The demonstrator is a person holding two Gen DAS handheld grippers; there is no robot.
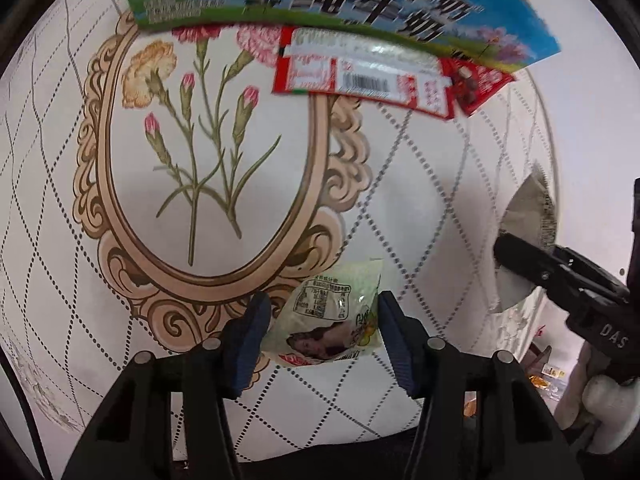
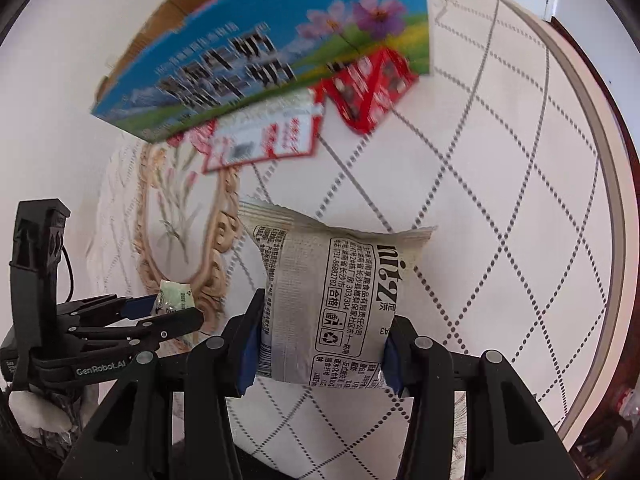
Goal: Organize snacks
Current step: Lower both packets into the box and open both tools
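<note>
- The table [image 1: 420, 184] carries a white cloth with a dotted diamond grid and a printed oval frame of carnations [image 1: 200, 152].
- Left gripper [image 1: 320, 320]: its jaws grip a small pale-green packet [image 1: 332, 316], both blue pads against the packet's sides. The packet hangs above the cloth, over the lower rim of the printed frame. In the right wrist view the same gripper [image 2: 176, 312] shows at the left, with the green packet [image 2: 174, 298] peeping out between its fingers.
- Far edge of the table: a blue-and-green carton [image 1: 360, 4] stands there, printed with large dark characters and flowers. A red snack box [image 1: 384, 76] with a white label and barcode lies just in front of it, touching or nearly so; motion blur keeps this unclear.
- Right gripper [image 2: 320, 348]: its jaws are closed on a grey-white pouch [image 2: 332, 300] printed with black text, pads pressing its two sides. The pouch is held off the cloth, nearer the table's right rim [image 2: 600, 184]. From the left wrist view this gripper [image 1: 516, 256] sits at the right, the pouch [image 1: 528, 208] fanned above its fingers.
- A white-gloved hand [image 1: 608, 404] holds that gripper's handle.
</note>
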